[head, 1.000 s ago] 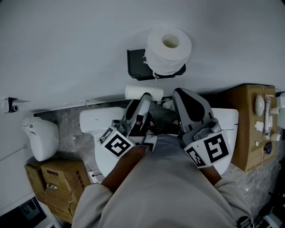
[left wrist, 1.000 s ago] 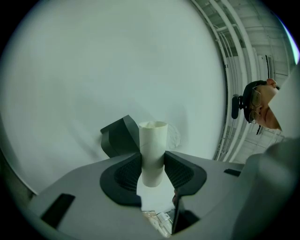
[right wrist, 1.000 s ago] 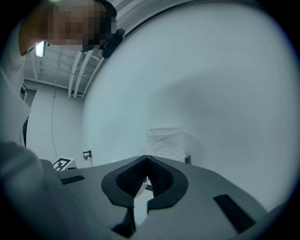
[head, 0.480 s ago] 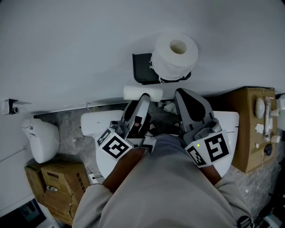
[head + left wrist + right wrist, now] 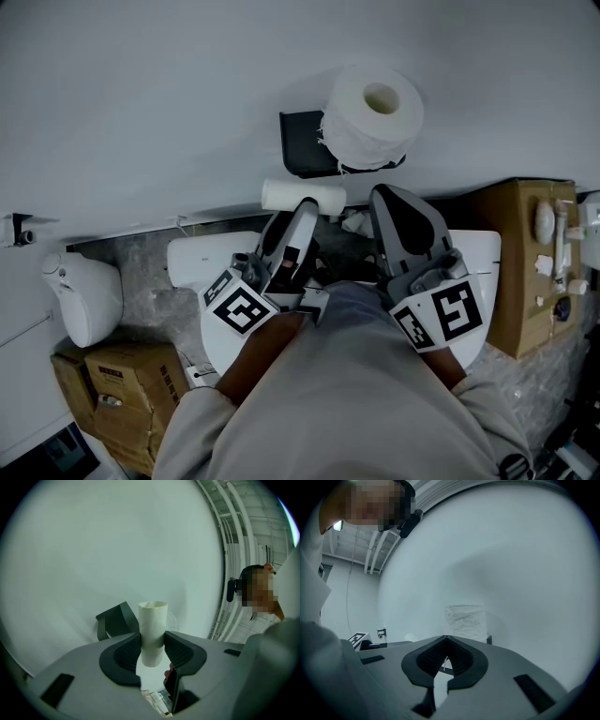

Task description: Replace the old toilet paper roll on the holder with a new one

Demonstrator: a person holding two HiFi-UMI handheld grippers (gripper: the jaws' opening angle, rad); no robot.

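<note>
One full roll (image 5: 373, 114), one empty tube (image 5: 303, 196)

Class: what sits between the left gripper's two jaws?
A pale empty cardboard toilet-paper tube, clamped by the left gripper; the left gripper view shows it.

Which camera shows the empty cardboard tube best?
The left gripper view: the empty cardboard tube stands upright, clamped between the jaws of the left hand-held gripper, its open end visible. The head view shows it sideways at that gripper's tips, partly covered. The right gripper view does not clearly show it.
</note>
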